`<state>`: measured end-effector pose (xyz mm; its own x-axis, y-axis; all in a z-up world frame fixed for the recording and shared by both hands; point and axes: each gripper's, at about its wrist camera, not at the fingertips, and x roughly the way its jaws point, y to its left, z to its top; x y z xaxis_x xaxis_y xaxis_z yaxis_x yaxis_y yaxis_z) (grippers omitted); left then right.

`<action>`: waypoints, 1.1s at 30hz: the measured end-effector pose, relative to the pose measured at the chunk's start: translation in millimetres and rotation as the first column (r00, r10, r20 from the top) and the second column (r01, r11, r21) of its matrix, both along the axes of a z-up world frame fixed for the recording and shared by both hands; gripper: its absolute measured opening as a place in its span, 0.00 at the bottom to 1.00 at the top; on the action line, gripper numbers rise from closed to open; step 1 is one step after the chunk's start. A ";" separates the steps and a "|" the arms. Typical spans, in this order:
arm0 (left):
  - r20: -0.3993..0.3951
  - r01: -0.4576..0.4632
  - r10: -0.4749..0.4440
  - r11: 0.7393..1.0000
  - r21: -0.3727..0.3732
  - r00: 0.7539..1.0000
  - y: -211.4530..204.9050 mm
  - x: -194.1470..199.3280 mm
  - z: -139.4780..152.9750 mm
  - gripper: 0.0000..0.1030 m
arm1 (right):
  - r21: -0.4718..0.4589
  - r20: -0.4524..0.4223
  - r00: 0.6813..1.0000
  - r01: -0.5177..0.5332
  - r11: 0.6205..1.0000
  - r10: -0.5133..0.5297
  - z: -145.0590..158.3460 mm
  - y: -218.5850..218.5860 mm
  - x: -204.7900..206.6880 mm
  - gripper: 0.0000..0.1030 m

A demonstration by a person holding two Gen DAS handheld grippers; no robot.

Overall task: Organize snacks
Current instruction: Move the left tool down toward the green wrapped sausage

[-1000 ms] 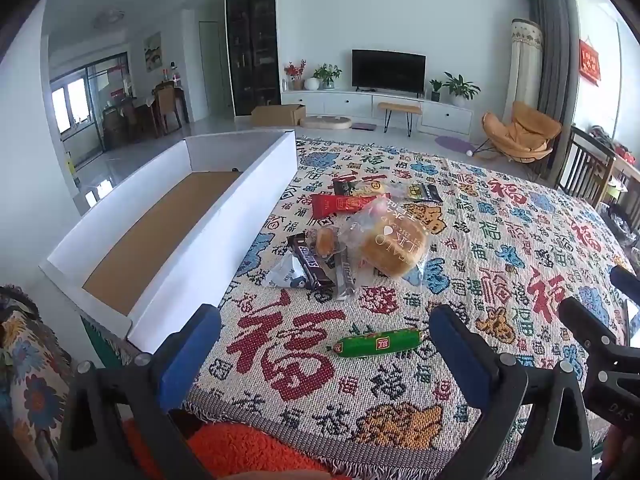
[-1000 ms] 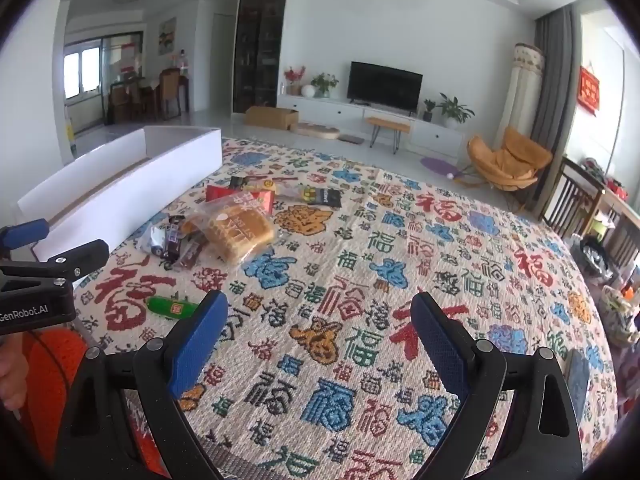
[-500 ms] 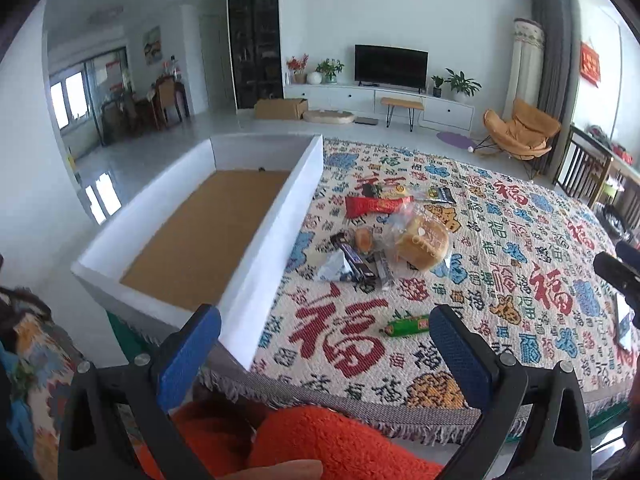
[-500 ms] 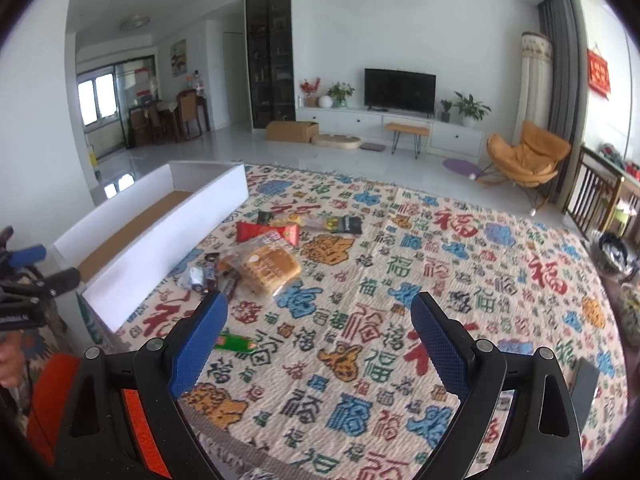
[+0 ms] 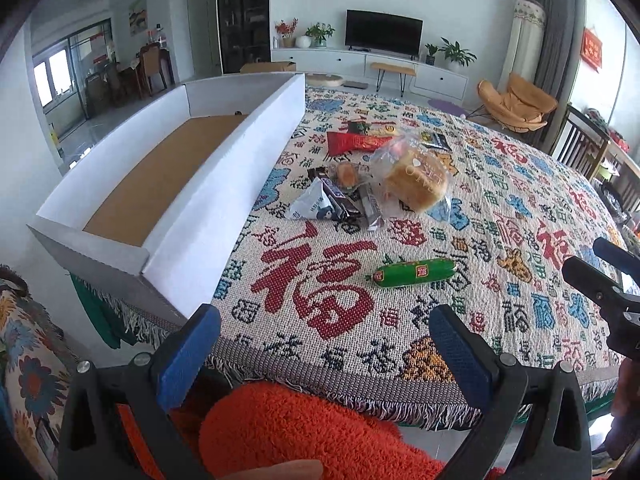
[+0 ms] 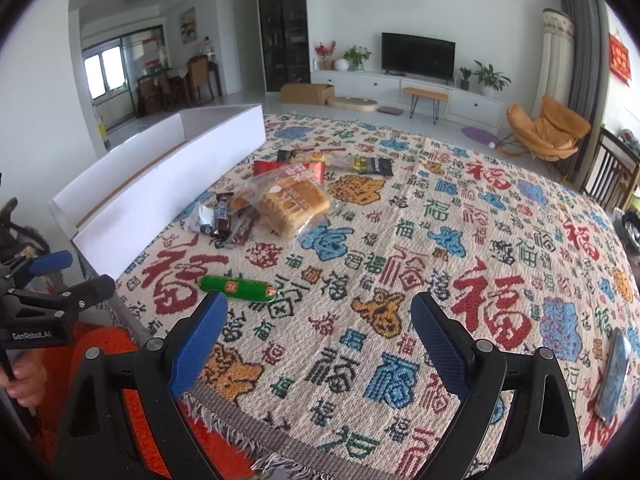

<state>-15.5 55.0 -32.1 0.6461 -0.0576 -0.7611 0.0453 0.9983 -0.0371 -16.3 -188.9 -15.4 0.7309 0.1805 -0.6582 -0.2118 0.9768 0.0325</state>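
— Along the near fringed edge of the woven cloth (image 5: 304, 356), where is open room seen?

— Both grippers are held over that edge, empty. The left gripper (image 5: 324, 344) is spread wide, nothing between its blue pads; the right gripper (image 6: 320, 336) is likewise held apart with only cloth seen in the gap. Bare cloth is seen between the edge and the green sausage (image 5: 416, 273), which lies alone, well apart from the other snacks. Much bare cloth is shown on the right side of the table in the right wrist view.

— And the left edge?

— It is taken up by a long white box (image 5: 224, 184), open at the top, its brown floor uncovered; one corner overhangs the table edge. The snack pile lies just beside its long wall.

— How is the pile made up?

— A bagged bread loaf (image 5: 416, 182), in clear crinkled plastic, is flanked by dark chocolate bars (image 5: 336, 196), a grey-white pouch (image 5: 312, 204) and a small round bun (image 5: 347, 174). Beyond them a red packet (image 5: 356, 144) and a dark packet (image 5: 436, 140) lie flat.

— What is made out of the surface and room?

— The cloth is coarse, patterned with red, blue and black characters. A flat dark object (image 6: 612, 376) rests near the right edge. Behind, a television (image 6: 418, 56) on a white cabinet and an orange chair (image 6: 548, 128) are seen. Orange fuzzy fabric (image 5: 304, 432) is seen below the left gripper.
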 end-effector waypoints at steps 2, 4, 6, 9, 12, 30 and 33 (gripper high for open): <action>-0.022 0.020 -0.020 1.000 0.016 1.000 -5.4 5.4 -8.8 1.00 | -0.008 -0.017 1.000 0.000 1.000 0.000 -10.8 -0.8 7.0 0.92; -0.034 0.042 -0.041 0.999 0.022 0.999 -10.9 8.7 -16.2 1.00 | -0.009 -0.037 0.999 0.014 1.000 -0.014 -20.8 -4.4 14.2 0.92; -0.052 0.062 -0.061 0.998 0.027 0.997 -16.6 12.4 -23.4 1.00 | 0.003 -0.057 0.998 0.028 1.000 -0.028 -29.9 -9.3 19.5 0.92; -0.083 0.091 -0.086 0.994 0.058 0.993 -27.8 19.9 -34.4 1.00 | 0.001 -0.090 0.995 0.046 0.999 -0.045 -44.9 -16.7 26.1 0.92; -0.101 0.130 -0.121 0.987 0.090 0.987 -41.4 29.4 -41.0 1.00 | 0.003 -0.119 0.991 0.058 0.998 -0.057 -56.8 -21.8 30.4 0.92; -0.221 0.387 -0.359 0.917 0.101 0.907 -92.6 98.6 -84.2 1.00 | -0.075 -0.222 0.965 0.124 0.989 -0.138 -107.2 -66.0 62.5 0.92; -0.239 0.368 -0.350 0.929 0.035 0.906 -85.8 104.5 -87.2 1.00 | -0.074 -0.182 0.973 0.127 0.989 -0.138 -108.9 -64.8 59.6 0.93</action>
<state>89.1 -30.9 -119.3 0.4041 -0.1882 -0.8951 0.4009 0.9160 -0.0116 43.2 -253.7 -124.4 0.6090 0.0453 -0.7918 -0.0761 0.9971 -0.0015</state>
